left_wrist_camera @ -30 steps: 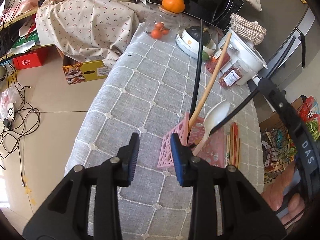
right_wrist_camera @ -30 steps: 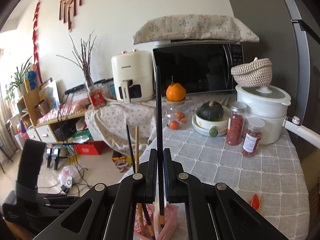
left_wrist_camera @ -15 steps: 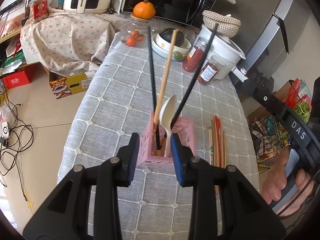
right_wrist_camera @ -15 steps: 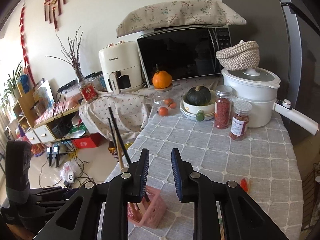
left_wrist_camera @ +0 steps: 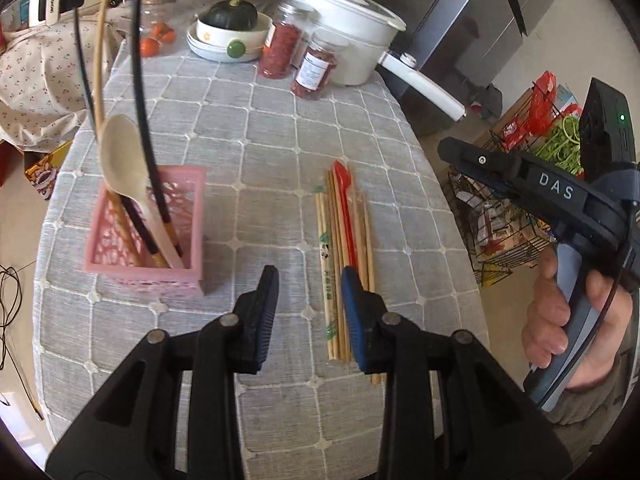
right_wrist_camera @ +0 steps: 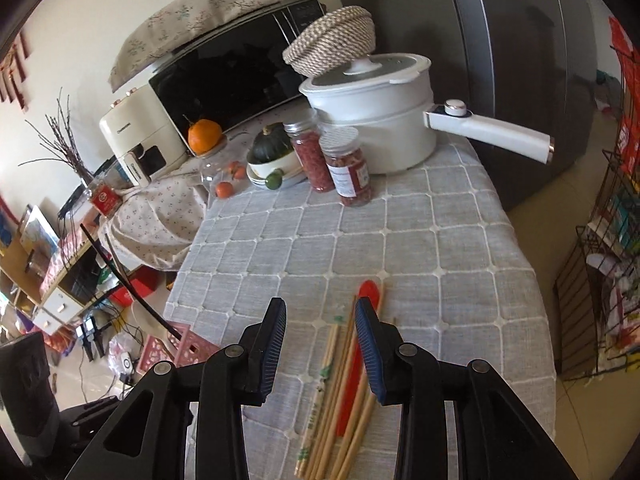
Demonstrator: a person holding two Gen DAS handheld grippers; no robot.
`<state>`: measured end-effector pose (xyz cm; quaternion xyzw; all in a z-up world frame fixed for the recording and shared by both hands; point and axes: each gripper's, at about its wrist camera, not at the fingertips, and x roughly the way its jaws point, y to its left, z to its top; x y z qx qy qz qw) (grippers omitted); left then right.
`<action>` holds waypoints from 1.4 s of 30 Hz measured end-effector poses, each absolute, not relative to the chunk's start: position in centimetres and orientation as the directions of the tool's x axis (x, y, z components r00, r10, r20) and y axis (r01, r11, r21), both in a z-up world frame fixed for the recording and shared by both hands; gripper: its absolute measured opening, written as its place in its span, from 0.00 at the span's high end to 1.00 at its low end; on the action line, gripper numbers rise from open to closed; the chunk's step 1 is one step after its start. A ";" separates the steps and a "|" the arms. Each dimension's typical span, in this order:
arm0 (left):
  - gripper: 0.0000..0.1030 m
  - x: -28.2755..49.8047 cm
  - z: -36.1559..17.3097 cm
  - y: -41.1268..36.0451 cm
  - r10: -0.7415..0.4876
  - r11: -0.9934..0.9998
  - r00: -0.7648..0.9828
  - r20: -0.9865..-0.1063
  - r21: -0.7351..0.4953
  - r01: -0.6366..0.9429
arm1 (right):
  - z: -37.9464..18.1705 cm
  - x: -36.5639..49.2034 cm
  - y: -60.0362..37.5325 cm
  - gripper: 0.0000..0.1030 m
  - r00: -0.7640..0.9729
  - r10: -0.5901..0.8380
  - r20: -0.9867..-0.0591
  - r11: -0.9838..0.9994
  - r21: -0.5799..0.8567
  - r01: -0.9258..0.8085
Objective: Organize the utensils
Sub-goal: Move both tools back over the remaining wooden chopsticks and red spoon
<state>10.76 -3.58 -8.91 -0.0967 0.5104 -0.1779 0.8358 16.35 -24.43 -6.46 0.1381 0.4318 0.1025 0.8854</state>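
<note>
Far left on the counter (left_wrist_camera: pixel 280 128), which carries a grey checked cloth, stands the pink basket (left_wrist_camera: pixel 148 236). It holds a pale spoon (left_wrist_camera: pixel 124 168), a wooden chopstick (left_wrist_camera: pixel 98 60) and two black chopsticks (left_wrist_camera: pixel 140 80), all leaning up and out of it.

The left hand-held gripper (left_wrist_camera: pixel 308 312) hangs over bare cloth between the basket and the loose bundle. Its jaws stand apart with nothing between them. The basket is just to its left; the bundle lies just to its right, passing under the right finger in this view.

The bundle of wooden chopsticks (left_wrist_camera: pixel 332 260) lies flat on the cloth, roughly parallel, with a red spoon (left_wrist_camera: pixel 346 200) among them, bowl toward the far end.

The right hand-held gripper (right_wrist_camera: pixel 320 336) is above the near half of that bundle. Its jaws are opening and nothing sits between the pads; the chopsticks and red spoon (right_wrist_camera: pixel 366 296) lie on the cloth below, toward its right finger. The basket corner (right_wrist_camera: pixel 176 348) shows at its lower left.

At the right edge of the left view, a hand (left_wrist_camera: pixel 568 328) grips the right tool's handle.

Jars (left_wrist_camera: pixel 296 52), a white pot (left_wrist_camera: pixel 352 32) and a bowl (left_wrist_camera: pixel 224 40) stand at the far end, well apart from both tools.
</note>
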 end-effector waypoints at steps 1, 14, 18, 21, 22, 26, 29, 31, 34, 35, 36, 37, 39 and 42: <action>0.67 10.8 -9.2 -4.1 -0.393 0.919 0.405 -0.826 -0.340 0.199 | -6.8 16.3 -24.7 0.64 0.592 0.296 -0.749 0.943 0.329 -0.055; 0.67 15.5 -16.1 -9.9 -0.296 0.952 0.262 -0.918 -0.262 0.158 | -10.9 16.6 -27.7 0.64 0.472 0.224 -0.853 0.955 0.289 0.068; 0.67 16.9 -17.2 -10.4 -0.256 0.964 0.264 -0.930 -0.228 0.134 | -11.3 16.8 -27.9 0.64 0.457 0.236 -0.858 0.952 0.298 0.069; 0.67 17.4 -17.1 -11.0 -0.244 0.966 0.284 -0.927 -0.208 0.153 | -11.5 16.9 -27.7 0.64 0.452 0.240 -0.859 0.953 0.296 0.057; 0.67 17.6 -17.1 -11.4 -0.238 0.966 0.287 -0.928 -0.196 0.167 | -11.5 16.9 -27.7 0.64 0.451 0.242 -0.859 0.953 0.298 0.056; 0.67 18.1 -17.6 -12.6 -0.212 0.961 0.306 -0.928 -0.140 0.239 | -12.2 17.3 -27.9 0.64 0.432 0.255 -0.865 0.948 0.312 0.065; 0.91 18.2 -17.6 -12.5 -0.260 0.947 0.278 -0.925 -0.189 0.259 | -13.1 17.7 -28.2 0.64 0.411 0.258 -0.874 0.946 0.315 0.075; 0.92 18.0 -17.5 -12.6 -0.208 0.957 0.294 -0.933 -0.132 0.259 | -13.6 17.9 -28.3 0.65 0.404 0.254 -0.879 0.947 0.311 0.082; 1.00 17.6 -17.0 -11.9 -0.243 0.954 0.313 -0.918 -0.168 0.247 | -14.6 18.0 -28.0 0.68 0.378 0.269 -0.886 0.944 0.319 0.077; 1.00 17.5 -16.8 -11.7 -0.254 0.953 0.317 -0.914 -0.181 0.242 | -14.9 18.1 -27.9 0.69 0.367 0.271 -0.890 0.945 0.318 0.074; 1.00 17.3 -16.4 -11.4 -0.267 0.951 0.328 -0.906 -0.193 0.241 | -15.3 18.1 -27.6 0.69 0.355 0.270 -0.895 0.947 0.312 0.069; 1.00 17.0 -15.8 -11.1 -0.275 0.950 0.344 -0.898 -0.198 0.243 | -15.6 18.2 -27.4 0.71 0.346 0.268 -0.899 0.949 0.308 0.063; 1.00 16.8 -15.3 -10.7 -0.286 0.948 0.359 -0.888 -0.208 0.241 | -16.3 18.5 -27.0 0.72 0.326 0.271 -0.906 0.951 0.305 0.056; 1.00 17.0 -15.3 -10.4 -0.326 0.934 0.344 -0.881 -0.245 0.259 | -17.5 18.9 -26.4 0.74 0.291 0.279 -0.915 0.950 0.308 0.058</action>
